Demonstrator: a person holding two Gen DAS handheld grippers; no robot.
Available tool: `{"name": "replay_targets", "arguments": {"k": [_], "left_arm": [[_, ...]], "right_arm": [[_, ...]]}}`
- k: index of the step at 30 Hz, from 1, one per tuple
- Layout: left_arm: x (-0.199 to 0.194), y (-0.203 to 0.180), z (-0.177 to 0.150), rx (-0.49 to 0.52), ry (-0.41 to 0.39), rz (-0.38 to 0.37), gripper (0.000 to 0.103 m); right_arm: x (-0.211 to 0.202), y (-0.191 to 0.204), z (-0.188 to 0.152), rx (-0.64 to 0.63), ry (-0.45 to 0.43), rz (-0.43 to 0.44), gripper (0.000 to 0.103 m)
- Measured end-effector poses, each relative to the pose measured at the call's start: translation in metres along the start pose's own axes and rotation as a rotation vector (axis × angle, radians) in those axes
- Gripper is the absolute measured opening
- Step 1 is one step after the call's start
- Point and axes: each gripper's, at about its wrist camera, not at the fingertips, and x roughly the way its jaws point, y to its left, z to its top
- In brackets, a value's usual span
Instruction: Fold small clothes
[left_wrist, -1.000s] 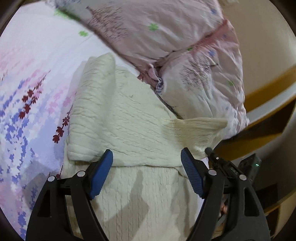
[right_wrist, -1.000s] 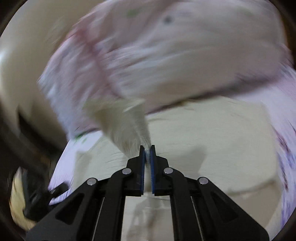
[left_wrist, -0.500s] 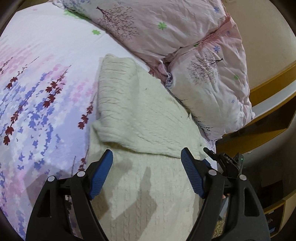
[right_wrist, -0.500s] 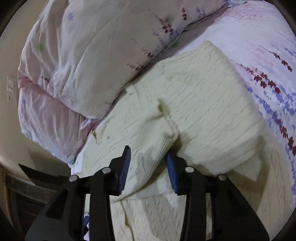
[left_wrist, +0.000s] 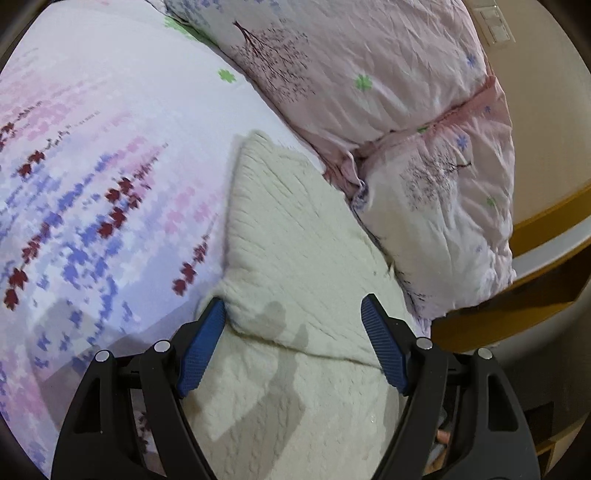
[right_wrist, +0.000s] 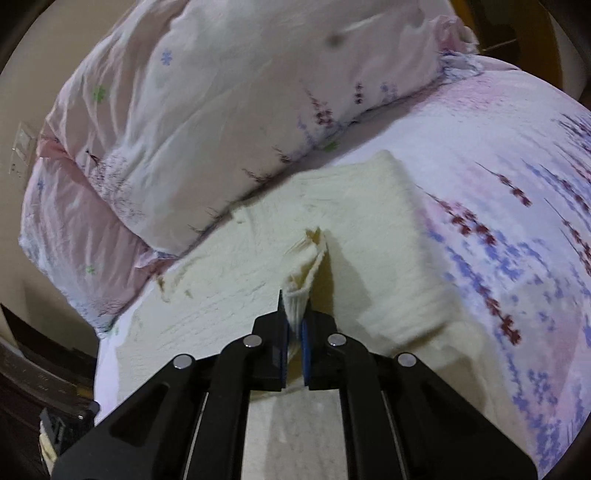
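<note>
We take the cream knit sweater (left_wrist: 295, 236) as our landmark; it lies on the floral bedsheet (left_wrist: 92, 166), with the sheet's purple and red flower print running along its outer edge. Against its other edge presses the pink duvet (left_wrist: 369, 74), bunched in 2 puffy lobes that overlap the knit a little.

Part of the sweater is folded over onto the rest of it, so a folded edge crosses the cloth just ahead of our left gripper (left_wrist: 291, 314). That gripper hangs over the sweater with its 2 blue pads (left_wrist: 201, 350) spread wide and nothing clamped between them; the pad on the sheet side sits right at the corner of the folded layer, though we cannot tell whether it touches. The other pad stands above the knit near the duvet side.

Our right gripper (right_wrist: 294, 317) is over the sweater too, near its middle. Its pads are pinched tight on the ribbed cuff (right_wrist: 295, 302) of a sleeve, and the sleeve (right_wrist: 310, 258) rises in a soft ridge from the cuff back toward the duvet, casting a shadow on the flat knit beside it.

Beyond the duvet, away from the sweater, we see a beige wall (left_wrist: 546, 129) and a wooden bed frame (left_wrist: 546, 210).
</note>
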Motion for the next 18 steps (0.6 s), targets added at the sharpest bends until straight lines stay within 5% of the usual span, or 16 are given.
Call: {"name": "replay_targets", "arguments": {"k": [8, 14, 18], "left_arm": [[-0.001, 0.003, 0.003, -0.007, -0.009, 0.001, 0.076], [-0.014, 0.009, 0.009, 0.01, -0.1, 0.044, 0.076], [-0.02, 0.021, 0.009, -0.015, -0.072, 0.038, 0.076]], "right_arm": [[0.004, -0.012, -0.014, 0.026, 0.038, -0.019, 0.006], [0.008, -0.014, -0.015, -0.004, 0.028, -0.037, 0.006], [0.005, -0.012, -0.014, -0.032, 0.037, -0.052, 0.008]]}}
